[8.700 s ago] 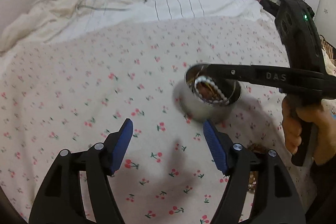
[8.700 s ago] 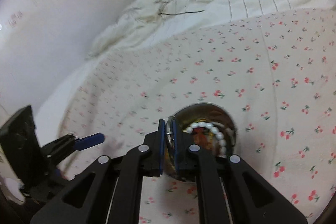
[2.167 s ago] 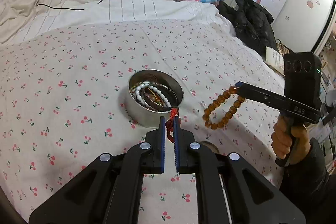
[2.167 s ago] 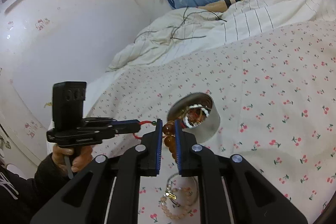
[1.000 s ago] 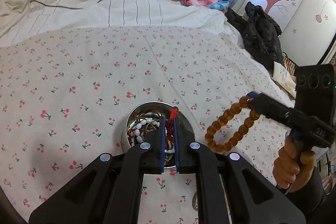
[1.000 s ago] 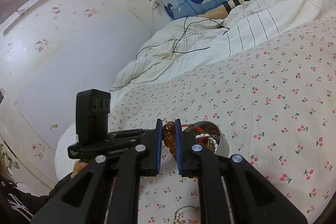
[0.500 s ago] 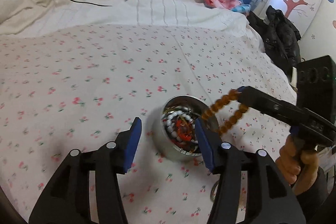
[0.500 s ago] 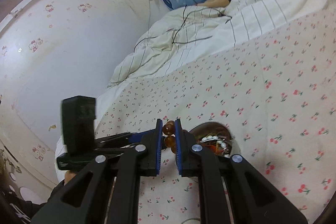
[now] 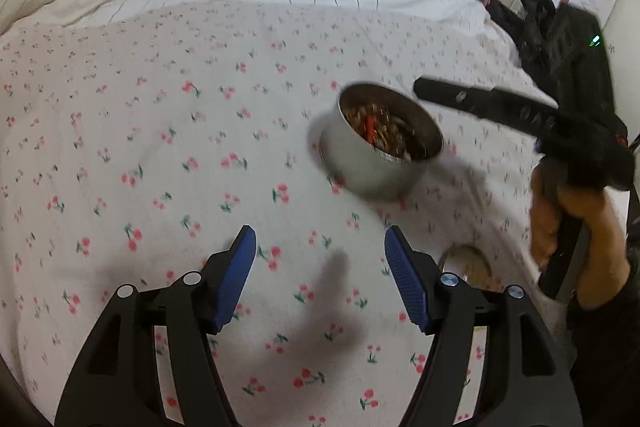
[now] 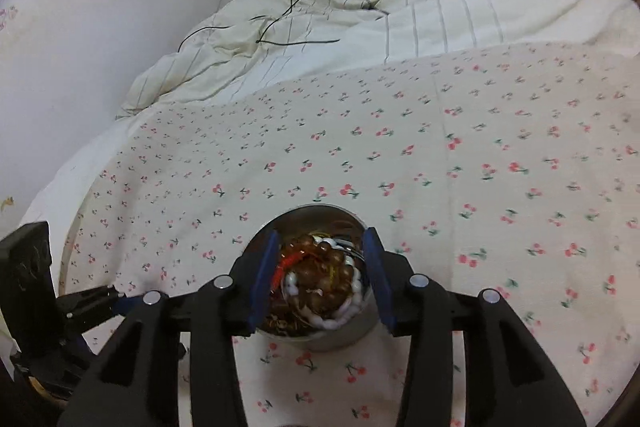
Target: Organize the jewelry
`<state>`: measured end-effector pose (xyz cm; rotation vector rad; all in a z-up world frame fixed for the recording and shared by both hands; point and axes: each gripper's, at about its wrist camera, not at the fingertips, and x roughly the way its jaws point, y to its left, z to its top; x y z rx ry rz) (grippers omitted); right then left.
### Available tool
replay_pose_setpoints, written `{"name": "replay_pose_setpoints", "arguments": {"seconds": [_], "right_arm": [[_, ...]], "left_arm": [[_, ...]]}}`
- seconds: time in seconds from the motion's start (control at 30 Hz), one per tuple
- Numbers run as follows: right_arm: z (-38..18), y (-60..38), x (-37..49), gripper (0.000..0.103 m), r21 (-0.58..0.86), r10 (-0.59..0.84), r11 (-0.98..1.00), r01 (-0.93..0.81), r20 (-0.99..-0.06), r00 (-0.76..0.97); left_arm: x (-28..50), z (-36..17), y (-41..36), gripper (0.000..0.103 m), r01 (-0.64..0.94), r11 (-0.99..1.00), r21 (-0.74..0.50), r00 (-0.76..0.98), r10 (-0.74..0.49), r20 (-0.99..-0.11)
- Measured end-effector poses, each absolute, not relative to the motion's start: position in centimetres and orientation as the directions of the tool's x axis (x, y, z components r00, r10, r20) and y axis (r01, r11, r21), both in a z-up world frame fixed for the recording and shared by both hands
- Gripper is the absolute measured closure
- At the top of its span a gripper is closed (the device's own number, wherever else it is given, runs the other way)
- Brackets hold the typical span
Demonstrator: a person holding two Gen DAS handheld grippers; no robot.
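Observation:
A round metal tin (image 9: 394, 175) stands on the cherry-print bedsheet, right of centre in the left wrist view. It holds the brown bead bracelet (image 10: 326, 273), white beads (image 10: 352, 301) and a red piece (image 10: 286, 265). My right gripper (image 10: 322, 277) is open and empty, directly above the tin (image 10: 320, 221); it also shows in the left wrist view (image 9: 424, 91). My left gripper (image 9: 318, 271) is open and empty, low over the sheet, nearer than the tin.
A loose bracelet or ring (image 9: 466, 265) lies on the sheet just right of my left gripper's right finger. A rumpled white duvet with black cables (image 10: 280, 27) lies at the back. Dark clothes (image 9: 536, 19) lie at the far right.
My right gripper has opened and the brown bead bracelet now lies in the tin. My left gripper has pulled back from the tin and stayed open.

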<state>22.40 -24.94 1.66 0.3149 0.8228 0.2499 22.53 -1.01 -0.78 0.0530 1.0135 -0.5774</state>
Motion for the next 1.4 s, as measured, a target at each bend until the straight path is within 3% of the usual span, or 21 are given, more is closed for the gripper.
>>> {"name": "replay_pose_setpoints", "arguments": {"seconds": [0.43,0.67,0.8,1.0,1.2,1.4], "right_arm": [[-0.7,-27.4,11.5,0.052,0.248,0.251,0.965,-0.087,-0.775,0.579],[-1.7,-23.9,12.1,0.052,0.073,0.172,0.978,-0.194,-0.810,0.560],[-2.8,-22.7,12.3,0.052,-0.080,0.048,0.976,-0.202,-0.826,0.561],[-2.9,-25.0,12.6,0.052,-0.017,0.049,0.994,-0.112,-0.828,0.559],[-3.2,-24.6,13.0,0.051,-0.024,0.047,0.992,-0.122,-0.838,0.544],[-3.2,-24.9,13.0,0.051,-0.003,0.061,0.993,-0.116,-0.841,0.538]], "left_arm": [[18.4,-2.1,-3.6,0.037,0.570,0.803,-0.172,0.369,-0.438,-0.820],[18.2,-1.8,-4.0,0.036,0.578,0.801,-0.157,0.375,-0.432,-0.820],[17.6,-1.8,-4.6,0.034,0.610,0.772,-0.179,0.342,-0.460,-0.820],[14.8,-1.9,-6.9,0.034,0.741,0.644,-0.188,0.243,-0.519,-0.820],[15.2,-3.5,-8.0,0.028,0.684,0.700,-0.204,0.260,-0.496,-0.829],[15.3,-3.9,-8.1,0.028,0.657,0.753,0.039,0.386,-0.291,-0.875]]}}
